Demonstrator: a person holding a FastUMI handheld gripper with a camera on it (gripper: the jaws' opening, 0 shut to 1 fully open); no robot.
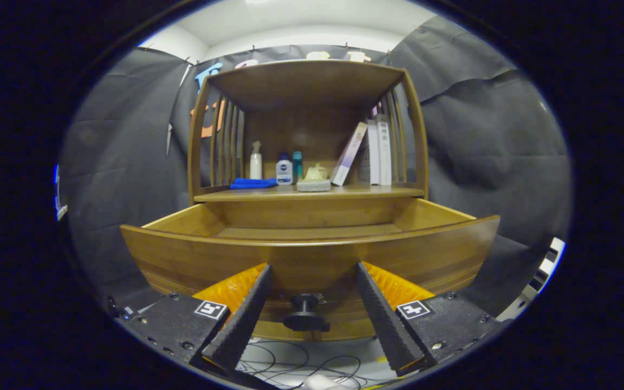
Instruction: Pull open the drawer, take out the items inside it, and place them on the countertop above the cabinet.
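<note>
Drawer (pixel 312 254): bamboo-brown wood, curved front, pulled out, black knob (pixel 305 313). Hand-held gripper (pixel 312 271): fingers spread wide either side of the knob, holding nothing.

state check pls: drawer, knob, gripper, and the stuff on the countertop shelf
drawer: pulled open; what shows of its inside is bare wood
knob: between the fingers, not gripped
gripper: open, fingers spread either side of the knob, tips near the drawer front
blue cloth: lying flat on the countertop
pump bottle: upright
white bottle: upright
books: one leaning, the others upright
</note>
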